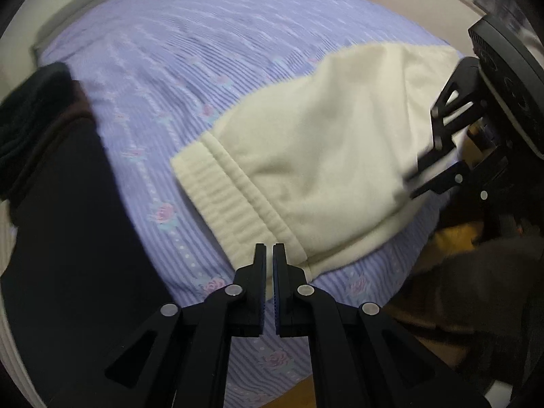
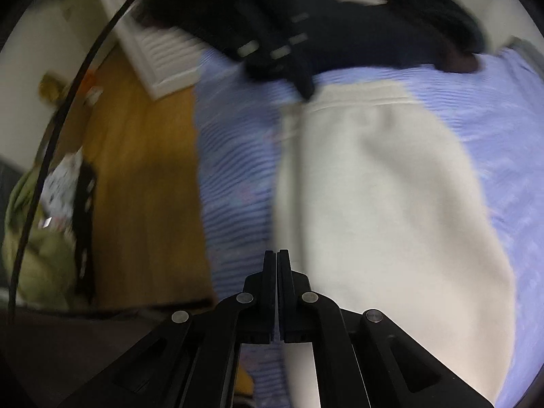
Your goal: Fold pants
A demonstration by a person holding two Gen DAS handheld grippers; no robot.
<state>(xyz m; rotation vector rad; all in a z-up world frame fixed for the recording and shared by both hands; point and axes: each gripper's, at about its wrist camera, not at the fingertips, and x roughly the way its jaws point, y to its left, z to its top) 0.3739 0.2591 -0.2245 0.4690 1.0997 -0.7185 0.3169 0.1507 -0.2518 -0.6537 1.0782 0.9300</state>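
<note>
Cream fleece pants (image 1: pixel 323 142) lie folded on a purple striped bed cover (image 1: pixel 163 78), ribbed waistband (image 1: pixel 217 187) toward the left. My left gripper (image 1: pixel 270 248) is shut on the waistband's near corner, and cream cloth shows in the slit between its fingers. In the right wrist view the same pants (image 2: pixel 380 204) stretch away from my right gripper (image 2: pixel 277 255), which is shut on their near left edge. The right gripper (image 1: pixel 416 180) also appears in the left wrist view, at the pants' right end. The left gripper (image 2: pixel 302 85), blurred, sits at the far waistband corner.
Dark garments (image 1: pixel 57 176) are piled on the bed's left side and show as a dark heap (image 2: pixel 391 34) in the right wrist view. Wooden floor (image 2: pixel 142 176) runs beside the bed edge. On it are a white slatted panel (image 2: pixel 163 57) and a green bundle (image 2: pixel 44 258).
</note>
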